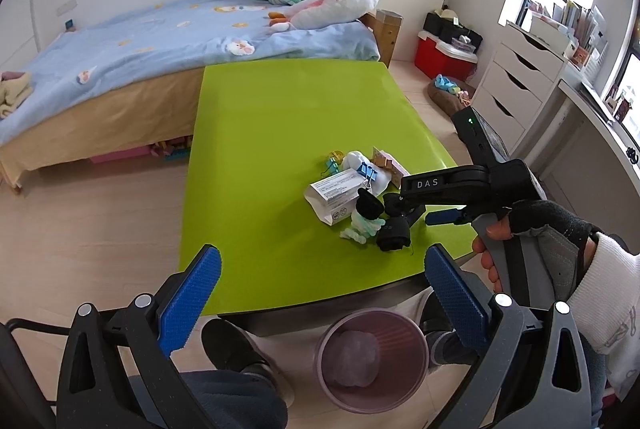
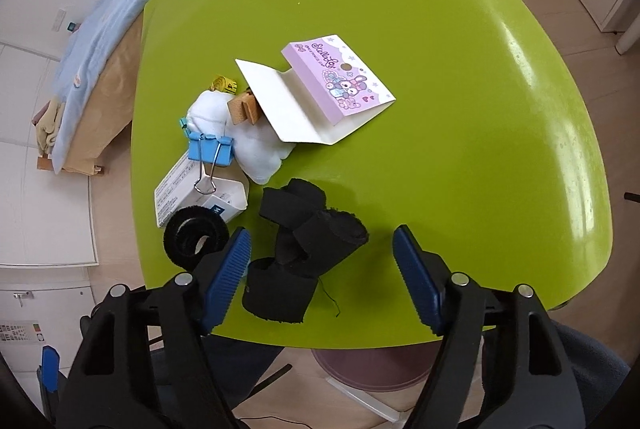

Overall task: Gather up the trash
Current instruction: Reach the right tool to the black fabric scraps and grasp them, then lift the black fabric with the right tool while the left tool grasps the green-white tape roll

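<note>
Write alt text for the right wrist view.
Open right gripper straddles a crumpled black strap near the edge of a green table. Behind it lie a pink card, white cloth and blue binder clip.

In the right wrist view the pink bin [image 2: 372,369] is mostly hidden under the green worktop [image 2: 440,109]. The small white box [image 2: 172,189] has print too small to read, partly covered by a blue binder clip [image 2: 210,149].
</note>
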The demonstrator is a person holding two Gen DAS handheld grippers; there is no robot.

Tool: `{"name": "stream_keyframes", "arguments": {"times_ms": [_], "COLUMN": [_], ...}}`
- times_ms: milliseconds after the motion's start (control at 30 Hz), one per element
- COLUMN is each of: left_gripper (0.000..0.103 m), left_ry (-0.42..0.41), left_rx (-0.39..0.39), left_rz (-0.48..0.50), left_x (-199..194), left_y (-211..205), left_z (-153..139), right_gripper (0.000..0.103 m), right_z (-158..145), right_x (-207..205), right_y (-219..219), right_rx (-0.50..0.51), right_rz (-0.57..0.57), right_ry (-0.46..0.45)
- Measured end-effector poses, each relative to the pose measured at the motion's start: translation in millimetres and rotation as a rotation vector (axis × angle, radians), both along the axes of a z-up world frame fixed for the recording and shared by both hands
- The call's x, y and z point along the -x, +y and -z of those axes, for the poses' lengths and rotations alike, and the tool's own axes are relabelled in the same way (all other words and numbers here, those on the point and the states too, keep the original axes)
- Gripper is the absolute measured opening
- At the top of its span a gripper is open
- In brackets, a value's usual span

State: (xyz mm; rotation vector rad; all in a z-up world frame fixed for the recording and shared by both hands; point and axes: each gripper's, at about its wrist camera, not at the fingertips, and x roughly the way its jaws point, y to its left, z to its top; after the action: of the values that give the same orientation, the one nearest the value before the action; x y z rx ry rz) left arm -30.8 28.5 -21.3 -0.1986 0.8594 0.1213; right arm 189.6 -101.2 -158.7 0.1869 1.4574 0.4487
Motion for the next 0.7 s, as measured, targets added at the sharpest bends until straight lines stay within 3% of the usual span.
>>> {"name": "stream_keyframes", "arguments": {"times_ms": [167,233,400,700], "left_gripper": [0.098,0.098,0.098,0.098], "left_ry": [0.006,0.005,0.003,0.014], "left_rx": [0.006,0.005,0.007,0.012], "left_rz": [0.000,0.003,0.009,0.029], "left_x": [-1.6,-1.8,-4.8,-20.0], "left_y": [-0.1,-1.0,-1.5,-6.3], "left_z": [2.0,1.8,1.8,5.1], "right_gripper": [0.056,0.036,0.030,0.029], "right_z": [-0.3,-0.9,-9.2,-43.3], "right_x": [1.4,0.8,1.2,14.6], "right_y": [6.2,5.4,-2.6,-30.1], "right_rx": [-0.003,-0.006,-0.031,-0.053], "right_rz": [-0.019,-0.021,-0.025,-0.044], "right_ry": [0.003,0.001,-0.025,-0.125]}}
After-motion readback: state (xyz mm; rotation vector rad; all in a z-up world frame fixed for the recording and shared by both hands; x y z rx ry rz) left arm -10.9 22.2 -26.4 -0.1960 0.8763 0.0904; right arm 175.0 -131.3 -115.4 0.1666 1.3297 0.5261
